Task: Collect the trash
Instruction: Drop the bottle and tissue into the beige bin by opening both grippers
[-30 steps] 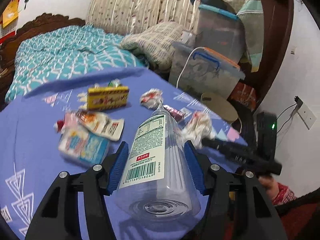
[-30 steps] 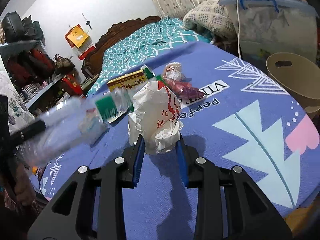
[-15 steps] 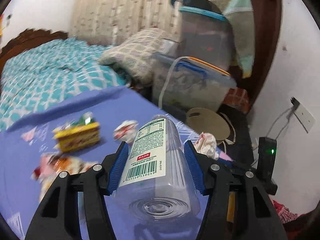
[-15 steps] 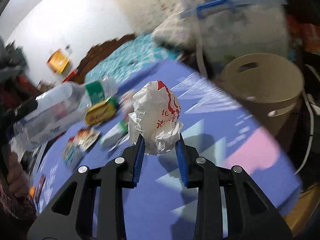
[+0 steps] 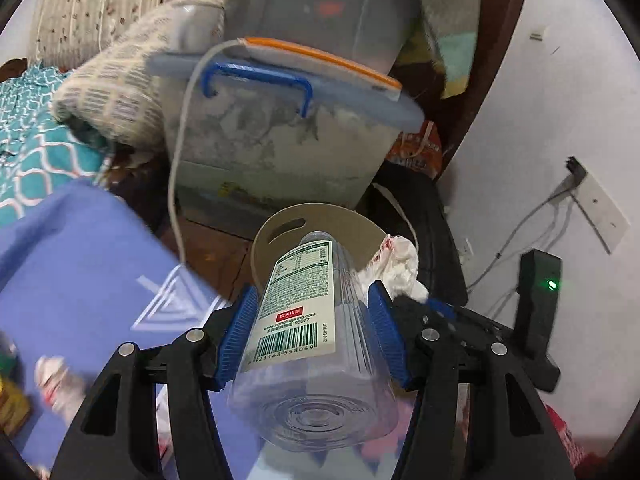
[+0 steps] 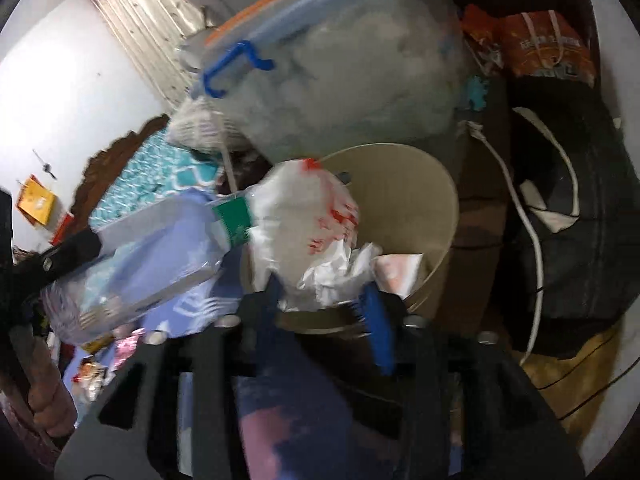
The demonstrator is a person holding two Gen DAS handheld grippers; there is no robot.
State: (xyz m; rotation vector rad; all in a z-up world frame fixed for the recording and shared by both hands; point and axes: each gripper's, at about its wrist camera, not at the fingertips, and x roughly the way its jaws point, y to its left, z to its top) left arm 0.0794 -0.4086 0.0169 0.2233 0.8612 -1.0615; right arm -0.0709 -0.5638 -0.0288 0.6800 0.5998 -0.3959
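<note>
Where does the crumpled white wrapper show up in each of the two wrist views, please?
Left wrist: the wrapper sits right of centre, just right of the bottle, in front of the bin.
Right wrist: the wrapper fills the centre, between the right tongs' spread blue pads, over the bin's mouth.
Shared landmark: the storage box's blue handle.

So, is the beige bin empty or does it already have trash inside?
Not empty. In the right wrist view the beige bin already holds a flat pale packet against its inner wall; what lies deeper is hidden.
</note>
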